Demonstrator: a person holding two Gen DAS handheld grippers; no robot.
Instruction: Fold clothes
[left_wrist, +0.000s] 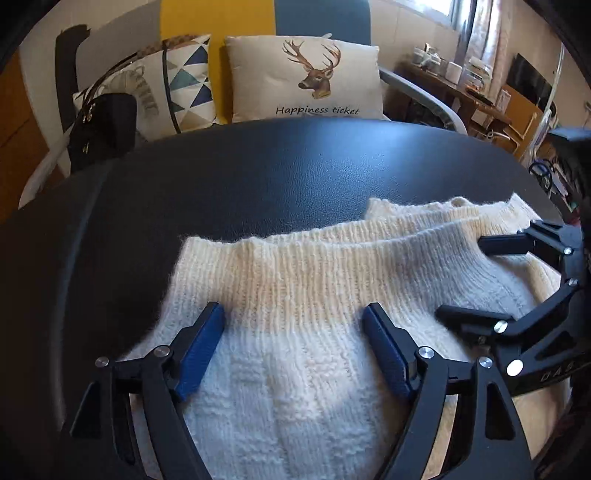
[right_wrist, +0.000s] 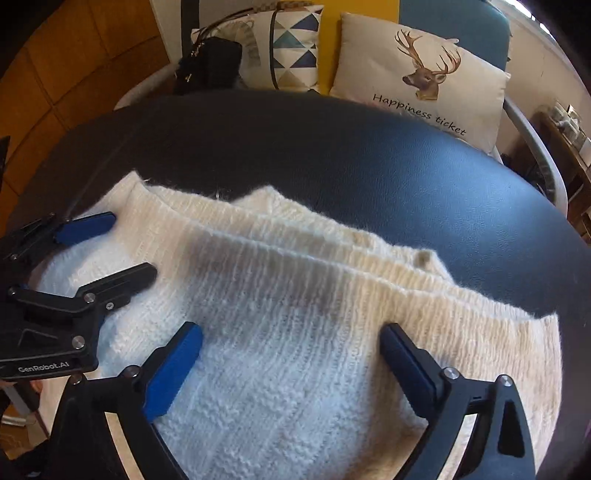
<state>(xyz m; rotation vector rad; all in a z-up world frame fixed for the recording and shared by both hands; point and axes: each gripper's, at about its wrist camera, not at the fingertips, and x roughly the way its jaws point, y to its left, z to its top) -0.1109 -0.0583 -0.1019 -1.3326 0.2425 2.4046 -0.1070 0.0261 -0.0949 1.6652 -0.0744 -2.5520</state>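
A cream knit sweater (left_wrist: 295, 302) lies folded in layers on a black table (left_wrist: 258, 177); it also shows in the right wrist view (right_wrist: 295, 314). Its ribbed edges stack toward the far side. My left gripper (left_wrist: 293, 315) is open, its blue-padded fingers spread just over the sweater's left part, holding nothing. My right gripper (right_wrist: 291, 336) is open over the sweater's right part, also empty. The right gripper also shows at the right edge of the left wrist view (left_wrist: 469, 277). The left gripper shows at the left of the right wrist view (right_wrist: 125, 247).
Beyond the table stands a sofa with a deer-print cushion (left_wrist: 306, 81), a triangle-pattern cushion (left_wrist: 184, 81) and a black handbag (left_wrist: 103, 129). A wooden desk with clutter (left_wrist: 461, 85) is at the far right. Bare black tabletop (right_wrist: 369, 155) stretches beyond the sweater.
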